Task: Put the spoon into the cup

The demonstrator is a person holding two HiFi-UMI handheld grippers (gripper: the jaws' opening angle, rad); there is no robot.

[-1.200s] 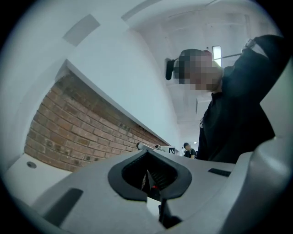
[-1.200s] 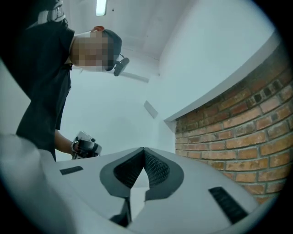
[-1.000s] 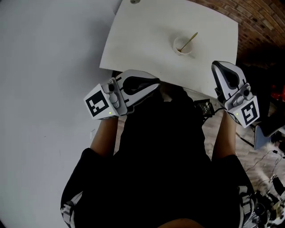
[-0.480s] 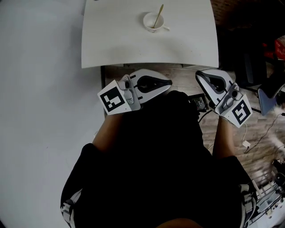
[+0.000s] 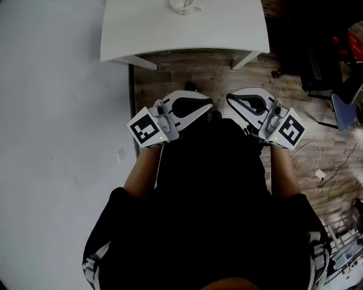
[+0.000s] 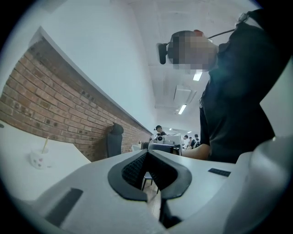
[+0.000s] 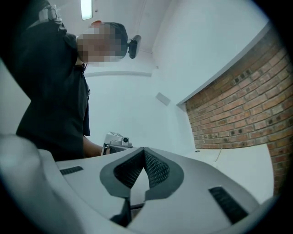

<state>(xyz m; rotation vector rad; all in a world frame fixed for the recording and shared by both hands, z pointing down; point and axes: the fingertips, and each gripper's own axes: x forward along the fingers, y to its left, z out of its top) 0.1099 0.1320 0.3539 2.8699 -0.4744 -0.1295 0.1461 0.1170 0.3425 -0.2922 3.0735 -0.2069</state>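
Note:
A small white cup (image 5: 182, 5) stands on the white table (image 5: 227, 34), cut off by the head view's top edge. In the left gripper view the cup (image 6: 38, 159) shows far off at the left with a thin spoon (image 6: 45, 144) leaning in it. My left gripper (image 5: 211, 103) and right gripper (image 5: 228, 97) are held close in front of the person's dark torso, tips almost facing each other over the floor, well short of the table. Both are shut with nothing between the pads, as the left gripper (image 6: 147, 152) and right gripper (image 7: 144, 151) show in their own views.
A wooden floor (image 5: 198, 76) lies between the table and the person. Dark chairs and gear (image 5: 323, 62) and loose cables (image 5: 317, 170) are at the right. A white wall or floor area (image 5: 51, 124) fills the left. A brick wall (image 7: 238, 109) runs behind the table.
Both grippers have drawn back from the table edge toward the body and closer together. The table and cup have slid to the top of the head view. The spoon stays in the cup.

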